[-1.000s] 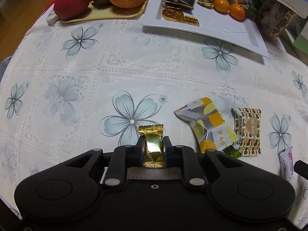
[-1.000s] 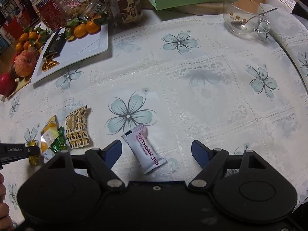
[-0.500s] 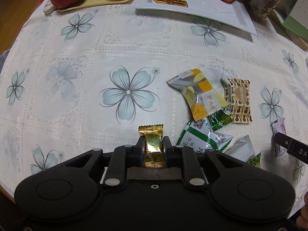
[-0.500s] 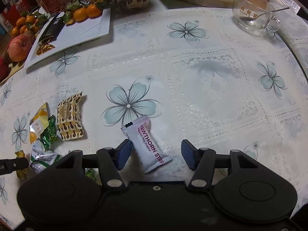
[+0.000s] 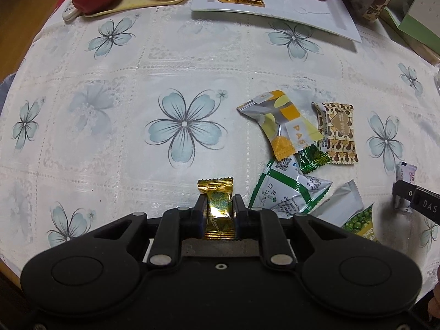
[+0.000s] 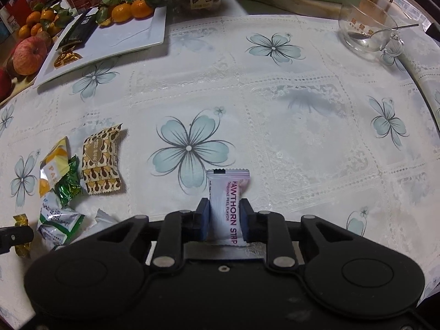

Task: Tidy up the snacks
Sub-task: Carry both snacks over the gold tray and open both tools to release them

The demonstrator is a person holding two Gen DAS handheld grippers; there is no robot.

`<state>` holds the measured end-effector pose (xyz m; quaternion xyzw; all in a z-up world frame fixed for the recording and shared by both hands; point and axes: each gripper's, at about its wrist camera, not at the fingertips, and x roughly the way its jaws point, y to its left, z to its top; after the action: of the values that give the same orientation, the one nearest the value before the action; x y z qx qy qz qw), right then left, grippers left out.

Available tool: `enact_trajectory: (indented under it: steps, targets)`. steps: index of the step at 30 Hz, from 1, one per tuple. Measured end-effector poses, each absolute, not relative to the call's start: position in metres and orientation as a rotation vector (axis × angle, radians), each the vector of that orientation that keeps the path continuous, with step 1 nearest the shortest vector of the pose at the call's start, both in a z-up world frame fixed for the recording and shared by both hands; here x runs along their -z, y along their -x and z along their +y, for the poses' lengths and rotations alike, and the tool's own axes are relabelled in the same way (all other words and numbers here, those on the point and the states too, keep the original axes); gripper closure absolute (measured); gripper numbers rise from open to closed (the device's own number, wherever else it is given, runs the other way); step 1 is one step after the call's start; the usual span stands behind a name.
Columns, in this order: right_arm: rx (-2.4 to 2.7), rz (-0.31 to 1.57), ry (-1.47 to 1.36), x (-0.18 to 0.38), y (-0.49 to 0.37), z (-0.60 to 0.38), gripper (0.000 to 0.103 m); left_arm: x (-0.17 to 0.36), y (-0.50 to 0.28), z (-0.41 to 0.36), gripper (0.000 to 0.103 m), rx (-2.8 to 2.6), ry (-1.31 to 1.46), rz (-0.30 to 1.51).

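Left claw grips the gold candy just left of the snack pile; right claw pinches the hawthorn strip right of that pile. Both picked; next, I judge, carrying them to the white tray.

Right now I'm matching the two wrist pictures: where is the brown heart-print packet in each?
Left wrist: brown packet, right of centre, beside the yellow packet.
Right wrist: brown packet, left of centre.
Shared landmark: white tray at the table's far side.
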<state>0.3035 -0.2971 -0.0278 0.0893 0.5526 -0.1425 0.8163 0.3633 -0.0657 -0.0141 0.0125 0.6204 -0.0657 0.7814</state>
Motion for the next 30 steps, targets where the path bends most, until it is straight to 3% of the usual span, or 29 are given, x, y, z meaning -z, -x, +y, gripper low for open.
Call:
enact_trajectory:
  steps: [19,30]
  targets:
    - [0.205,1.078,-0.257,-0.019,-0.266,-0.283,0.080,-0.016,-0.315,-0.042,0.079,0.166,-0.035,1.261]
    - [0.157,0.858,-0.300,-0.061,-0.124,-0.262,0.080,-0.038,-0.192,-0.010,0.079,0.208,0.064,1.120]
